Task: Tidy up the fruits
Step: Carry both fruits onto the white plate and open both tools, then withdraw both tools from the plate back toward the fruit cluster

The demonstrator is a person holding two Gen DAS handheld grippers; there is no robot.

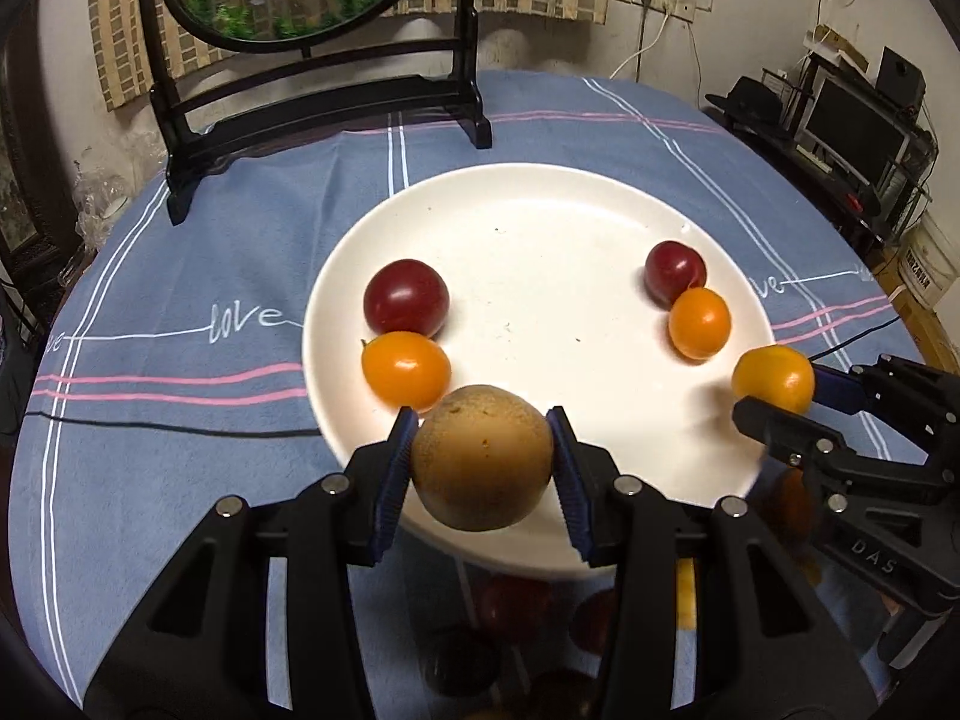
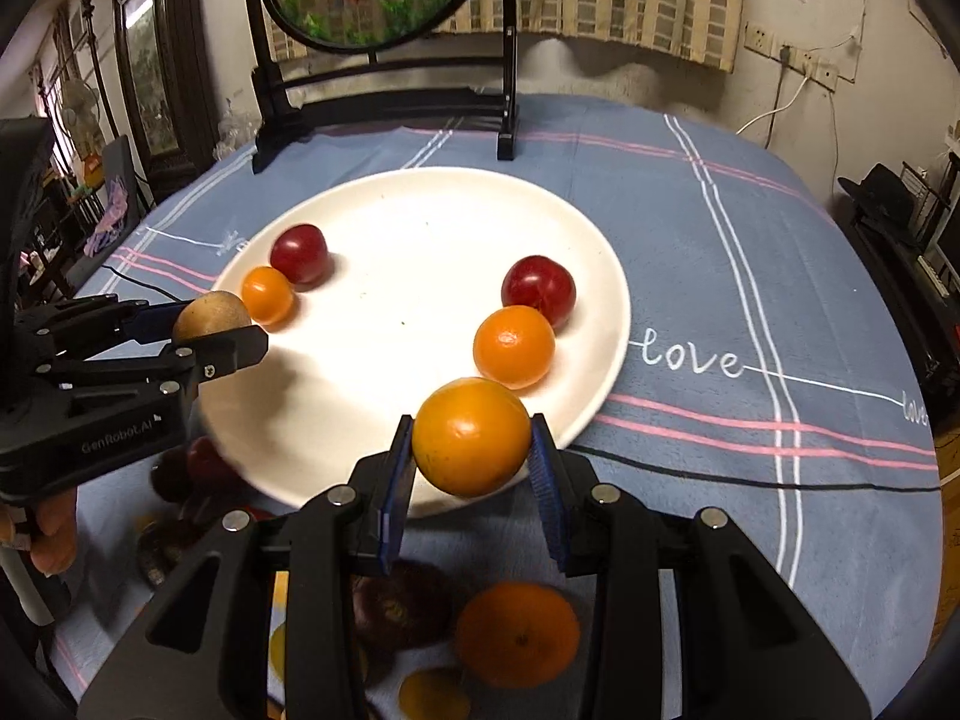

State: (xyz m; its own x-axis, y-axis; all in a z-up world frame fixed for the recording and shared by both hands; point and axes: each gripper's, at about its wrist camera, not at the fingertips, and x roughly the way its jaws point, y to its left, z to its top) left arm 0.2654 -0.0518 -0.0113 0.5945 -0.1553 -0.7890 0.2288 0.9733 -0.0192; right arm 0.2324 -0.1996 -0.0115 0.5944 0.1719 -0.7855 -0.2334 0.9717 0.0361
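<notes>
A white plate (image 1: 540,222) (image 2: 420,204) sits on the blue tablecloth. On it lie two pairs: a red plum (image 1: 406,297) (image 2: 298,253) with an orange fruit (image 1: 405,369) (image 2: 267,295) on the left side, and a red plum (image 1: 675,271) (image 2: 538,291) with an orange fruit (image 1: 699,322) (image 2: 513,346) on the right side. My left gripper (image 1: 482,462) (image 2: 210,324) is shut on a brown round fruit (image 1: 482,465) (image 2: 211,315) above the plate's near edge. My right gripper (image 2: 472,450) (image 1: 774,384) is shut on an orange fruit (image 2: 472,437) (image 1: 773,377) above the plate's near right edge.
Several loose fruits lie on the cloth in front of the plate, among them an orange (image 2: 517,633) and dark plums (image 2: 399,606) (image 1: 516,603). A black stand with a round fish picture (image 1: 312,96) (image 2: 384,90) stands behind the plate. A black cable (image 1: 168,426) (image 2: 780,480) crosses the cloth.
</notes>
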